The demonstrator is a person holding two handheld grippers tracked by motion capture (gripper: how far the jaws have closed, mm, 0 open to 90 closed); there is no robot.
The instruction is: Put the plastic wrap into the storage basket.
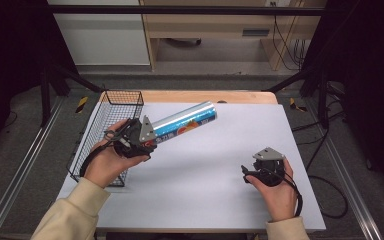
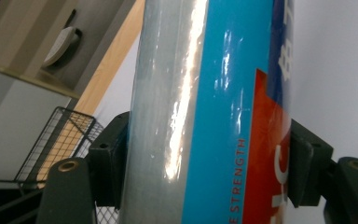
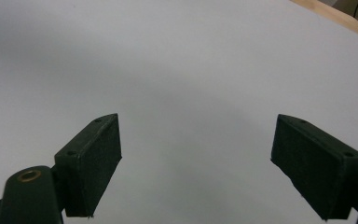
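While clamped, "STRENGTH" lettering on tube (image 2: 205,116)

Basket: a black wire basket (image 1: 111,116) sits at the left edge of the table.
Table: a grey top (image 1: 220,170) with a wood strip (image 1: 205,96) at the back.
Floor: black cables (image 1: 330,195) lie beside the table.

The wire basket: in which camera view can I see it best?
The high view shows the wire basket best: its whole black mesh body sits at the table's left edge. The left gripper view catches a corner of it behind the held tube.
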